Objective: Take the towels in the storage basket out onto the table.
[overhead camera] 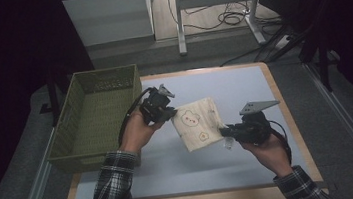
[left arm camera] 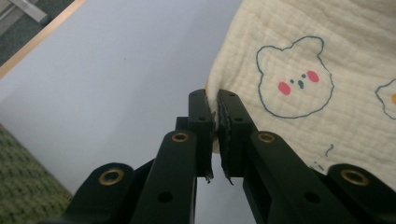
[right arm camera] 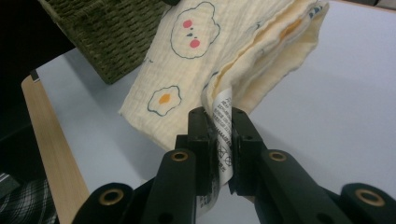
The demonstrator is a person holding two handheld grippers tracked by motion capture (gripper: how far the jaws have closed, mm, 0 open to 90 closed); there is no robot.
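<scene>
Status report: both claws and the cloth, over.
Left claw shut on cloth edge. Right claw shut on its care label. Green basket alongside, nothing blocking.

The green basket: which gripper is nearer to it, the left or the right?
Left. The left gripper is just beside the right wall of the green basket, shut on one edge of the folded cloth. The right gripper holds the cloth's opposite side, farther from the basket.

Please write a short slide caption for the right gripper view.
Right gripper shut on the care label of a folded cream cloth.
</scene>
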